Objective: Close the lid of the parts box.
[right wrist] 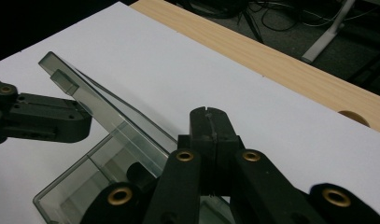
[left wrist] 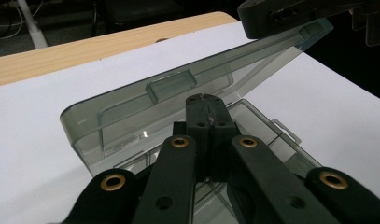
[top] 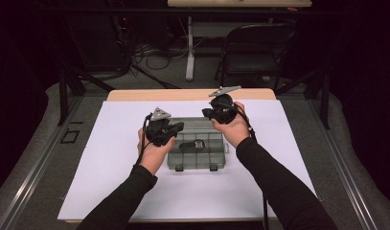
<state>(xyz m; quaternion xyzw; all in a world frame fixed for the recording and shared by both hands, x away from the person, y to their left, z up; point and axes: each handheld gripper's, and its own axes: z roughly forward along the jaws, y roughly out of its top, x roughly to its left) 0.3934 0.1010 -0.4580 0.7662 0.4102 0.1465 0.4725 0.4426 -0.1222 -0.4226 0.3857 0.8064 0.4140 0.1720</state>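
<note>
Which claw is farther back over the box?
The right claw, by the box's far right corner; the left claw sits nearer the person, at its left edge.

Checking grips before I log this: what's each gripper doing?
Left gripper: closed, holding nothing.
Right gripper: closed, holding nothing.

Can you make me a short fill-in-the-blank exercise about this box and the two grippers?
1. The box has a lid that is partly ____.
2. The left gripper has its fingers ____.
3. The box rests on a ____ sheet.
4. Beyond the sheet's far edge, the table surface is ____.

Missing words: open; shut; white; wood
</note>
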